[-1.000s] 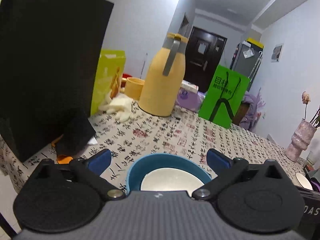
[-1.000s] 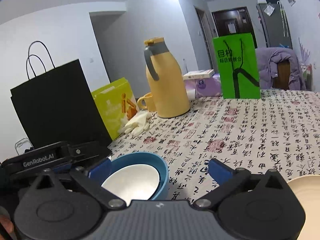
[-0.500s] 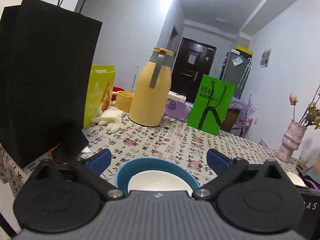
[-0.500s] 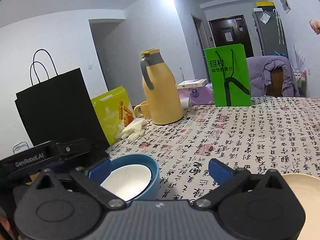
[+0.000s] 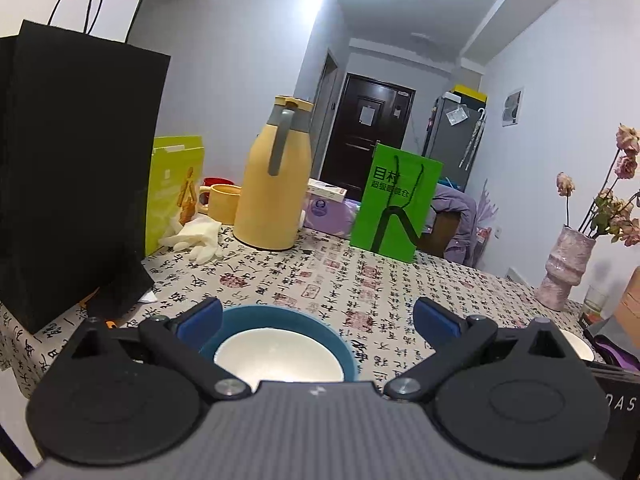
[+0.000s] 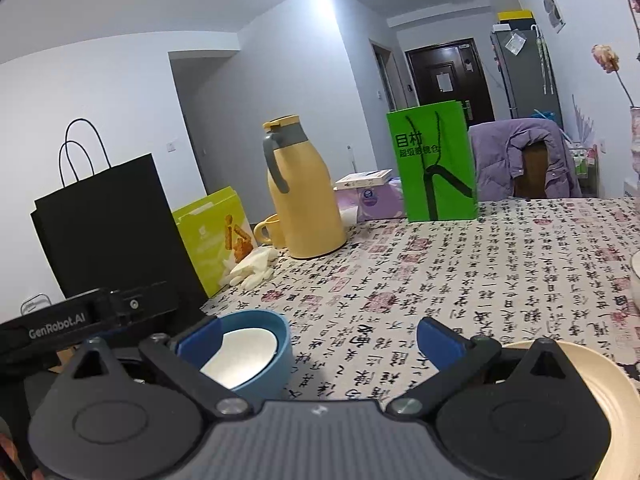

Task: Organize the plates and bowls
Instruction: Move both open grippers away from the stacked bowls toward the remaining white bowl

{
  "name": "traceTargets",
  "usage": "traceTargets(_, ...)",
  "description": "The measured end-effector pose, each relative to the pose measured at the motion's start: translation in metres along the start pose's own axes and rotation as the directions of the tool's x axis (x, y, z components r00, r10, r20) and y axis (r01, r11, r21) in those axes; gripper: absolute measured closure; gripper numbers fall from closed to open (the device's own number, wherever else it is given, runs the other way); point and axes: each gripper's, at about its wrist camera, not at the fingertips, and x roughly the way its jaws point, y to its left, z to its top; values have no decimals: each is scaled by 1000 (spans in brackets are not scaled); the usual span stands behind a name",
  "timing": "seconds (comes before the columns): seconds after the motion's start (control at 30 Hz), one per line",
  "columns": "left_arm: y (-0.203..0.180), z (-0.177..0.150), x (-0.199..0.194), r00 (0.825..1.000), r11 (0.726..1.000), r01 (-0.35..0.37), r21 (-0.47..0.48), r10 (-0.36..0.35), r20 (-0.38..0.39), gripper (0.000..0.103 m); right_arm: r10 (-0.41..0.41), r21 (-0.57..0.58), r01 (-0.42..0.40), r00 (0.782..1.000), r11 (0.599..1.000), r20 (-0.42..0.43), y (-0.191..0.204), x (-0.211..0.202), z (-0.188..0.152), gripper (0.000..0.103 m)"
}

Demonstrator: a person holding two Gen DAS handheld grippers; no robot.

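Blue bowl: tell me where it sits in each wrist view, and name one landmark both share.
Left wrist view: the blue bowl sits bottom centre, between the open left gripper's fingers.
Right wrist view: the bowl sits bottom left, beside the right gripper's left finger.
Shared landmark: the yellow jug.

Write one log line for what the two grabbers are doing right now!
left gripper: open, over blue bowl | right gripper: open, empty | blue bowl: on table | cream plate: beside right gripper
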Motion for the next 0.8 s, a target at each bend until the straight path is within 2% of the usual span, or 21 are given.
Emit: traceTargets(0.8, -47, -11, 9, 998, 998, 50, 24, -49, -40, 0, -60, 58, 58, 998, 997, 36, -56, -37, -5, 0)
